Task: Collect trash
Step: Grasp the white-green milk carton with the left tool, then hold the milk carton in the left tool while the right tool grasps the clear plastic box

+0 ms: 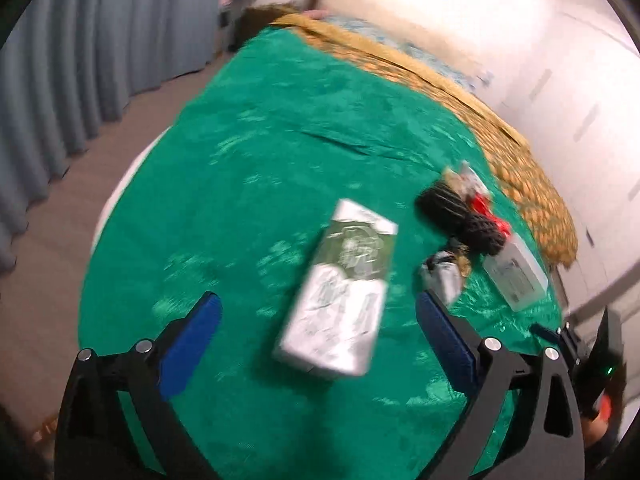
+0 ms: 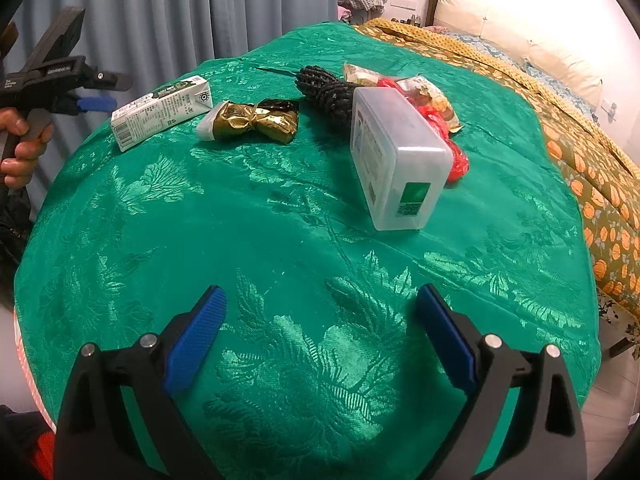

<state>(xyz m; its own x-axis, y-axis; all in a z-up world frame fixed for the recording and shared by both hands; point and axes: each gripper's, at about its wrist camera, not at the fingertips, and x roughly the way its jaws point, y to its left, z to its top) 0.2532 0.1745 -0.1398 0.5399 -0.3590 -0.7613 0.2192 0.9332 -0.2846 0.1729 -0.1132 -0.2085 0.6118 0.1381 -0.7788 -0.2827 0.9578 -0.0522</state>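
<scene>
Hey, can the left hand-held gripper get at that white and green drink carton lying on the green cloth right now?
Probably yes. The left hand-held gripper is open, and the white and green drink carton lies flat between its fingers, with nothing on top. The crumpled gold foil wrapper lies apart beside it.

Left wrist view: looks forward and steeply down between blue pads of left gripper (image 1: 318, 316); close over green cloth (image 1: 248, 128), milk carton (image 1: 340, 292) just ahead between its fingers; frame blurred.

Right wrist view: same downward tilt, from right gripper (image 2: 322, 312) at near edge of cloth; set farther back, litter well ahead.

Shared: carton, gold wrapper (image 2: 256, 120), clear plastic box (image 2: 396, 160), black knobbly object (image 2: 332, 92), bed beyond. Each view catches other gripper at frame edge.
</scene>
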